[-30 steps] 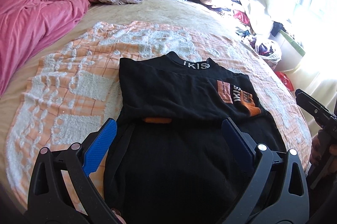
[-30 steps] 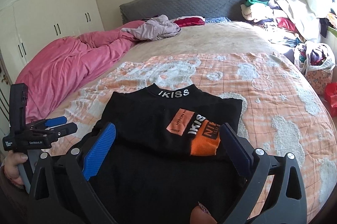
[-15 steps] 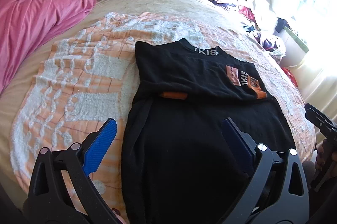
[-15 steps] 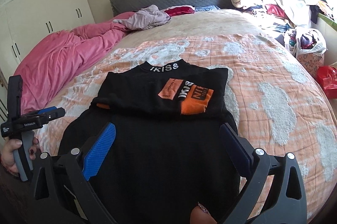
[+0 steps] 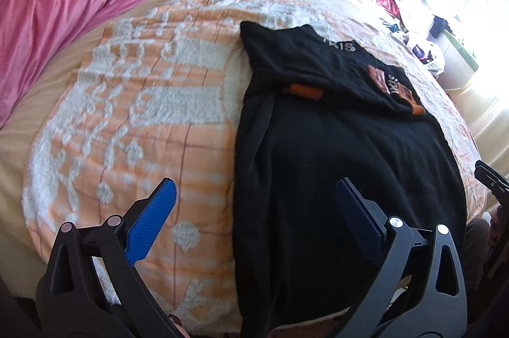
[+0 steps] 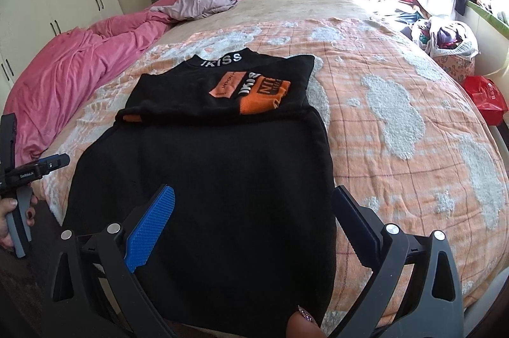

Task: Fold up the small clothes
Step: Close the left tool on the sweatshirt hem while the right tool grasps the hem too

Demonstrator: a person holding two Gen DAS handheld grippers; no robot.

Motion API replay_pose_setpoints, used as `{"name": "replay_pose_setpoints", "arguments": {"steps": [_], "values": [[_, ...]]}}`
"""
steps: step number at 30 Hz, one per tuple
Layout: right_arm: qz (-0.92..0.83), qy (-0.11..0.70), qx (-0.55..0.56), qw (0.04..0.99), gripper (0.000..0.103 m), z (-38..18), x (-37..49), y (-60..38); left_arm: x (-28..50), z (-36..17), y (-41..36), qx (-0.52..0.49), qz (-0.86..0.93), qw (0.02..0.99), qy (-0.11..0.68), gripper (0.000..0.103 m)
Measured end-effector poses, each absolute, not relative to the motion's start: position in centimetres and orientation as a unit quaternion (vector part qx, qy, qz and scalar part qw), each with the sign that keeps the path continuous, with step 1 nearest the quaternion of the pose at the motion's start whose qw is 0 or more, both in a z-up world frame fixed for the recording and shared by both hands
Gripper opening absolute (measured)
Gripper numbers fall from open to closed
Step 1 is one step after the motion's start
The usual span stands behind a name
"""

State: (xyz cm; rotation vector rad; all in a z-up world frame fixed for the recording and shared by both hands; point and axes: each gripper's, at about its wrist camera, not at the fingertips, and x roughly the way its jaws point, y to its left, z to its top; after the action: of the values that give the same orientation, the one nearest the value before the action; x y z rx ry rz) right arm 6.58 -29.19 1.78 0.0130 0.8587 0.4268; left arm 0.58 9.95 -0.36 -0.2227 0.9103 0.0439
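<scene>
While both tools hang off the near edge of the bed, I've got nothing gripped: left gripper (image 5: 251,207) has its blue fingers (image 5: 152,220) spread wide, empty, straddling the garment's left border; right gripper (image 6: 253,210) likewise splayed, empty, over the hem area. Black top (image 6: 203,194) lies flat on the orange-and-white blanket (image 6: 397,115), lower body toward me w/ the hem draping over the bed edge, sleeves already folded in across the chest near the IKISS collar (image 6: 222,58).

My read: next fold is bottom-to-top, so I want each tool on one hem corner. Approx plan: left goes to the near-left corner, right to the near-right, both pinching all layers, not just the top one. Lift together, keep the hem taut btwn them so it doesn't sag, carry toward the collar, lay down square w/ the side edges lined up. Left border looks rolled under a bit, so smooth it first or the fold goes crooked.

Farther back, pink duvet (image 5: 63,3) & loose clothes (image 6: 203,0) by the headboard are well clear, no snag risk.
</scene>
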Motion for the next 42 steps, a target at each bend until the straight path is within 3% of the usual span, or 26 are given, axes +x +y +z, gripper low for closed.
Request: {"name": "replay_pose_setpoints", "arguments": {"steps": [8, 13, 15, 18, 24, 30, 34, 38, 40, 41, 42], "values": [[0.19, 0.444, -0.008, 0.876, 0.098, -0.4, 4.6, -30.9, -1.9, -2.0, 10.8, -0.142, -0.001, 0.877, 0.459, 0.093], [0.185, 0.458, -0.001, 0.87, 0.098, -1.3, 3.6, -31.8, -3.5, -2.8, 10.4, -0.161, -0.019, 0.866, 0.472, 0.079], [0.183, 0.465, 0.0, 0.866, 0.098, -1.7, 3.3, -32.1, -4.0, -3.1, 10.0, -0.152, -0.026, 0.864, 0.48, 0.066], [0.186, 0.473, -0.003, 0.861, 0.098, -2.0, 2.9, -32.1, -4.5, -3.7, 9.9, -0.164, -0.038, 0.855, 0.491, 0.057], [0.199, 0.481, -0.004, 0.854, 0.098, -2.2, 2.1, -32.1, -5.4, -5.4, 10.0, -0.211, -0.062, 0.831, 0.51, 0.047], [0.2, 0.491, -0.017, 0.848, 0.096, -2.2, 1.9, -32.5, -5.7, -6.9, 10.3, -0.246, -0.067, 0.816, 0.519, 0.044], [0.202, 0.511, -0.016, 0.835, 0.077, -2.8, 2.3, -32.8, -5.7, -6.7, 10.3, -0.23, -0.052, 0.821, 0.52, 0.021], [0.197, 0.53, -0.013, 0.825, 0.071, -3.9, 2.8, -33.0, -5.9, -6.1, 11.0, -0.234, -0.057, 0.824, 0.513, 0.004], [0.2, 0.533, -0.016, 0.822, 0.046, -4.0, 2.7, -33.0, -6.0, -5.3, 11.3, -0.23, -0.061, 0.829, 0.505, 0.003], [0.203, 0.531, -0.02, 0.823, 0.039, -4.0, 2.5, -33.1, -6.1, -5.0, 11.3, -0.225, -0.061, 0.833, 0.502, 0.003], [0.204, 0.526, -0.024, 0.825, 0.023, -3.9, 2.3, -33.2, -6.1, -4.6, 11.2, -0.221, -0.062, 0.835, 0.5, 0.003]]}}
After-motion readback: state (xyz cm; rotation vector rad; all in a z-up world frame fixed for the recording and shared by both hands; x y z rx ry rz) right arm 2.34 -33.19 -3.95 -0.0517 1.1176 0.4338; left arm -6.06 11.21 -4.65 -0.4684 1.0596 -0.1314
